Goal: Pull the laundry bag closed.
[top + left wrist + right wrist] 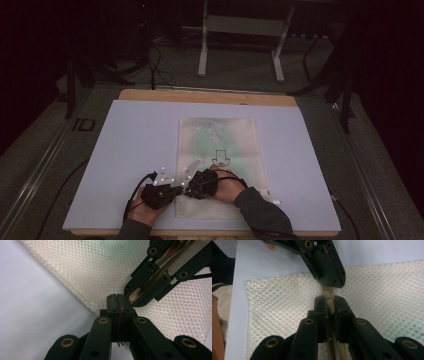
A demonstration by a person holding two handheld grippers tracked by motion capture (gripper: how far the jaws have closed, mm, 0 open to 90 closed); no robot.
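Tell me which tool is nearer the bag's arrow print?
Right. The right tool lies on the mesh bag just below the arrow print; the left tool sits farther off at the bag's left edge.

Cream honeycomb-mesh bag (218,150) with green tint and black arrow print (220,157), tan zipper (329,298), pale lavender mat (135,145).

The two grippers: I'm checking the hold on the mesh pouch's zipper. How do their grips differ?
The right gripper is shut on the beige zipper strip, which runs between its pads. The left gripper is shut with only something thin and dark between its pads; what it pinches cannot be told.

The right gripper points along the zipper; the left gripper meets it at an angle.

Both are closed, tips nearly touching, over the white mesh pouch.
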